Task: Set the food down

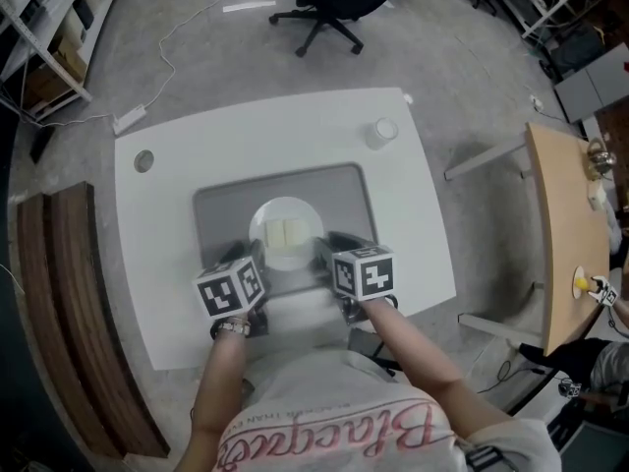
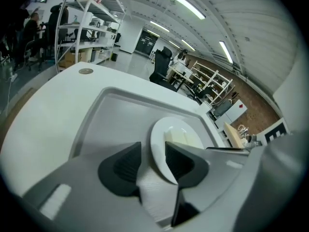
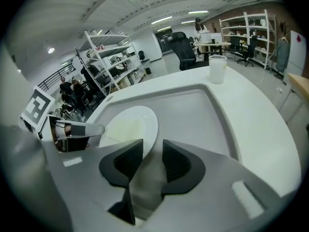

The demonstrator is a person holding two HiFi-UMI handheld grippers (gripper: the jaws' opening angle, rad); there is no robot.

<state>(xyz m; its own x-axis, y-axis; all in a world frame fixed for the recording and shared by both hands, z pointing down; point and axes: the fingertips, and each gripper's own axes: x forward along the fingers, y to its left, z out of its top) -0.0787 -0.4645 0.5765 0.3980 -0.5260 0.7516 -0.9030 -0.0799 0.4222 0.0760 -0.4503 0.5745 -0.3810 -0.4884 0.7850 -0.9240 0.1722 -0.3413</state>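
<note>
Bare counter [image 1: 157,264] is seen around the tray [image 1: 221,209]. The left gripper [image 2: 153,153] is held apart astride the plate [image 1: 280,212] rim, food [image 1: 286,234] just beyond. The right gripper [image 3: 152,153] is spread wide beside the opposite rim.

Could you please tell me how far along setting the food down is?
Done: the plate with the pale food rests on the grey tray. In hand: left gripper and right gripper sit at its near rim, jaws apart, not pinching. Probably left: backing both away.
</note>
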